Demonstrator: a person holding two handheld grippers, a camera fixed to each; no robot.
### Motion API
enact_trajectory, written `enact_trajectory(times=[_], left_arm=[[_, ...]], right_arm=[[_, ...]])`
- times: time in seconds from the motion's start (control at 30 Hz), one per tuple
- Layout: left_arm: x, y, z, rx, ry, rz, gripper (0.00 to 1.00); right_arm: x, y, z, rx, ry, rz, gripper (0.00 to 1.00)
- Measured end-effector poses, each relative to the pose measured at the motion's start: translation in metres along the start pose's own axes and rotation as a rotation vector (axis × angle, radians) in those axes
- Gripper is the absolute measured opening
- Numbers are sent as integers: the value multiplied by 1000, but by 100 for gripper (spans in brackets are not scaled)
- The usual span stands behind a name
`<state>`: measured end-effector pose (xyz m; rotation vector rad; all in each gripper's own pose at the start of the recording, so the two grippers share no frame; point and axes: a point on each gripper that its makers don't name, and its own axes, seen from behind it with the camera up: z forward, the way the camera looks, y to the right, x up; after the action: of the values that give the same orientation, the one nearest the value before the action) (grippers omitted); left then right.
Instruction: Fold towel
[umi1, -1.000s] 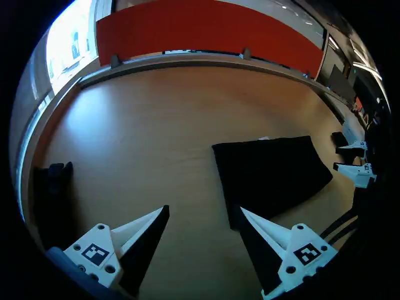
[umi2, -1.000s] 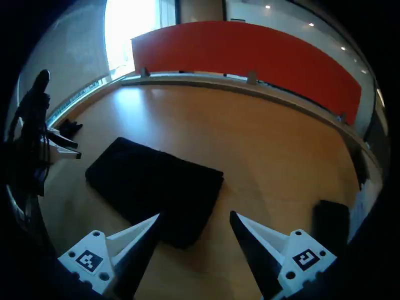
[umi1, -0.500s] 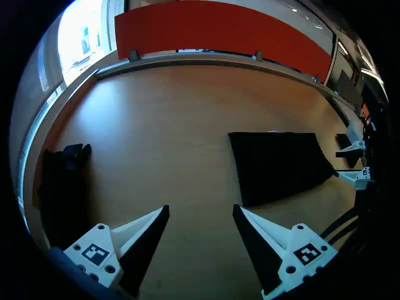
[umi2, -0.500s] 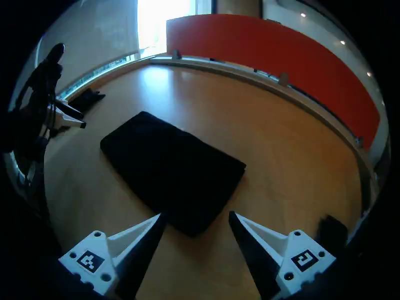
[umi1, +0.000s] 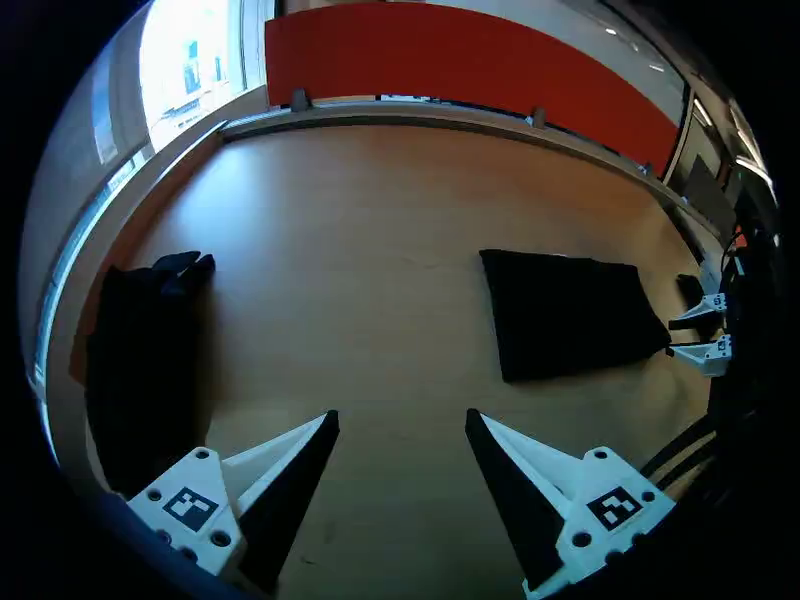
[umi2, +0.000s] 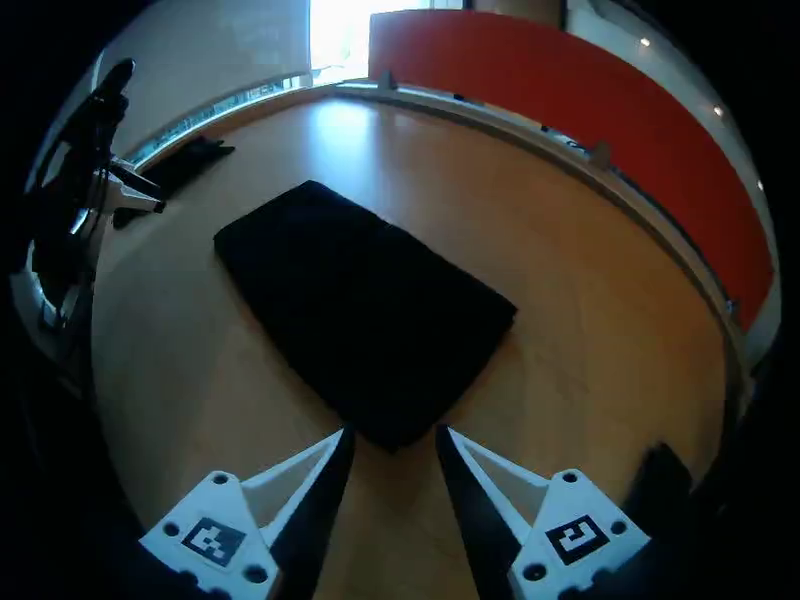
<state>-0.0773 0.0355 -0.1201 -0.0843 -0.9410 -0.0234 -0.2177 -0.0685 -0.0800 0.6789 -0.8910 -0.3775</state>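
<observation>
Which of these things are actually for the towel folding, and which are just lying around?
For the job:
black towel
left tool
right tool

Just lying about:
dark cloth heap near the table's edge
red partition behind the table

The towel (umi2: 365, 310) is plain black, the worktop (umi1: 340, 230) is a uniform orange-brown wood tone, the rear partition (umi1: 470, 55) is red, and the left tool (umi1: 400, 415) and right tool (umi2: 395, 432) are white with black inner faces and black-and-white square markers.
</observation>
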Motion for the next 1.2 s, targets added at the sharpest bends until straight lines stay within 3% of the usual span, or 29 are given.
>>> enact_trajectory(times=[0.2,0.73,1.0,1.2], left_arm=[[-9,-4,-4,6,-6,-21,94],[-19,-8,-5,13,-19,-39,94],[-22,-8,-5,13,-22,-45,94],[-20,-9,-5,13,-15,-51,94]], right_arm=[[-3,0,3,2,-10,-13,48],[-7,-3,3,16,-18,-26,6],[-3,-4,4,8,-19,-51,4],[17,-3,0,-6,8,-85,4]])
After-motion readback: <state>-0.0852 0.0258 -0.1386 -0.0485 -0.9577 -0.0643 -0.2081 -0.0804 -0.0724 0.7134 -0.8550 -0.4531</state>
